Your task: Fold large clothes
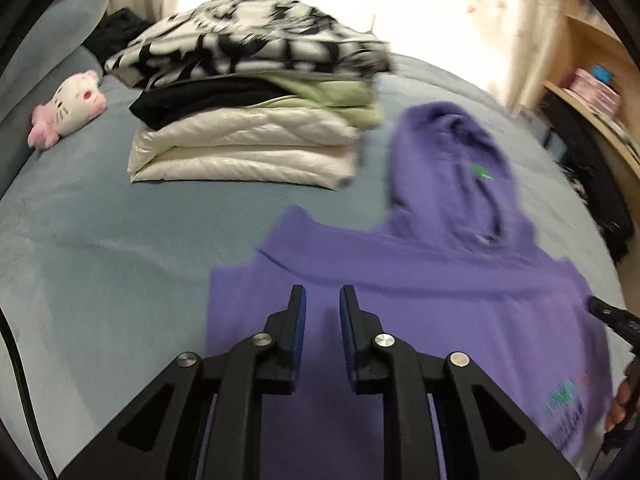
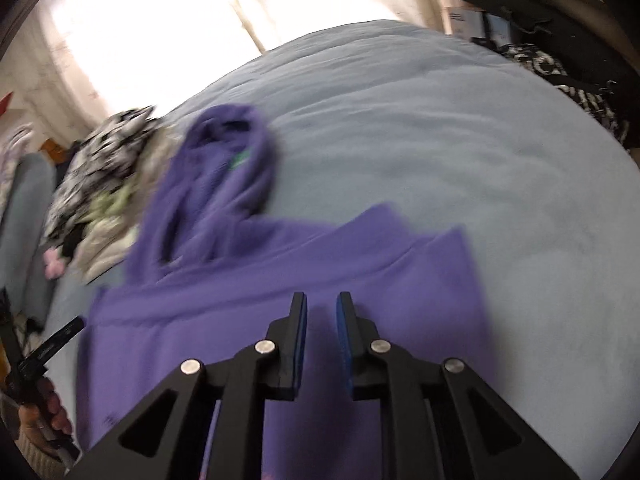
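A purple hoodie (image 1: 440, 280) (image 2: 240, 300) lies spread on the blue-grey bed (image 1: 100, 240) (image 2: 440, 140), its hood (image 1: 452, 168) (image 2: 224, 168) pointing away from me. My left gripper (image 1: 323, 292) hovers over the hoodie's left part, jaws a narrow gap apart with no cloth between the pads. My right gripper (image 2: 322, 298) hangs over the hoodie's right part near a folded-in edge, also narrowly open with nothing pinched. Each gripper shows at the edge of the other's view, held by a hand (image 2: 48, 412). Both views are motion-blurred.
A stack of folded clothes (image 1: 248, 120) (image 2: 100, 184), a black-and-white garment on top, sits on the bed beyond the hoodie's left. A pink-and-white plush toy (image 1: 72, 108) lies by the pillows. A wooden shelf (image 1: 592, 92) and dark clothing (image 2: 560, 68) stand off the bed's right side.
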Demonstrator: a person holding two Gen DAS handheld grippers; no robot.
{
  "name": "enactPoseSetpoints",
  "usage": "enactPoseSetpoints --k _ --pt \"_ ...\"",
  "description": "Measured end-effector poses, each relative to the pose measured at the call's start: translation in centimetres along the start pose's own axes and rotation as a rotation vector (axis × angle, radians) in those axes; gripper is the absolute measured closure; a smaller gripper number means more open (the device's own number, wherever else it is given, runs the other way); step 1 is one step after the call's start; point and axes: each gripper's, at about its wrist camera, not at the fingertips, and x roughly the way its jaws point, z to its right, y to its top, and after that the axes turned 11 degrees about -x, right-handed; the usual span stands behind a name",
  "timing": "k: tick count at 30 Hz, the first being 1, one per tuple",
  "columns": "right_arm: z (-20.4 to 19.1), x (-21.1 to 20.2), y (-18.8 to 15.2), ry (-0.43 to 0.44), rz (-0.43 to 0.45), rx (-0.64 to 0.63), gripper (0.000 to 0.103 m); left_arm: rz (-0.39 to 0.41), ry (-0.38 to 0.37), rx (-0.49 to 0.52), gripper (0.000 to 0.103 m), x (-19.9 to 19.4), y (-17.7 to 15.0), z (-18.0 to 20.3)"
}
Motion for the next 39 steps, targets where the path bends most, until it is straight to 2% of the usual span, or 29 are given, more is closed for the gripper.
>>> enactPoseSetpoints --k 1,3,8,11,12,15,17,19,21,23,26,33,39 --pt "-1.0 -0.5 -0.6 0.022 -0.006 -0.011 0.083 0.0 -0.011 0.005 0.078 -1.0 -0.9 0.4" --pt "-3.3 -1.4 -2.4 0.083 -0.025 -0.021 0.074 -0.003 -0.031 0.0 0.058 -3.1 -2.9 0.6" --pt "-8.6 -3.1 -6.6 0.172 -0.044 -0.098 0.072 -0.034 -0.099 -0.059 0.056 -6.0 -8.3 0.7" --pt "-10.5 -3.5 -8.9 0.154 -0.049 -0.157 0.072 -0.05 -0.068 -0.066 0.056 -5.9 -10.9 0.5" --pt "-10.6 -3.5 -9.7 0.139 -0.051 -0.165 0.072 -0.063 -0.036 -0.065 0.056 -5.6 -11.8 0.1" --pt "-9.3 -3.6 -11.6 0.122 -0.049 -0.161 0.072 -0.047 0.001 -0.068 0.056 -5.9 -13.4 -1.6" --pt "-7.8 -4.4 -12.4 0.119 -0.04 -0.153 0.072 -0.028 0.051 -0.067 0.056 -6.5 -13.8 -2.4" --pt "-5.7 -5.6 -13.2 0.031 -0.026 -0.147 0.072 -0.019 0.089 -0.074 0.056 -6.9 -13.9 -3.4" --pt "-3.2 -6.2 -13.8 -0.092 -0.027 -0.126 0.072 -0.02 0.074 -0.1 0.056 -7.5 -14.1 -4.4" --pt "-0.9 -6.8 -14.2 -0.125 -0.022 -0.068 0.072 -0.018 0.076 -0.115 0.056 -7.9 -14.1 -4.8" --pt "1.5 -7.9 -14.7 -0.128 -0.015 0.007 0.072 -0.012 0.103 -0.11 0.056 -8.2 -14.2 -4.6" --pt "0.7 -7.7 -14.8 -0.209 -0.052 -0.018 0.071 -0.017 0.125 -0.114 0.056 -8.6 -14.2 -4.2" --pt "-0.2 -7.1 -15.1 -0.25 -0.082 -0.034 0.061 -0.026 0.119 -0.13 0.056 -9.0 -14.2 -4.4"
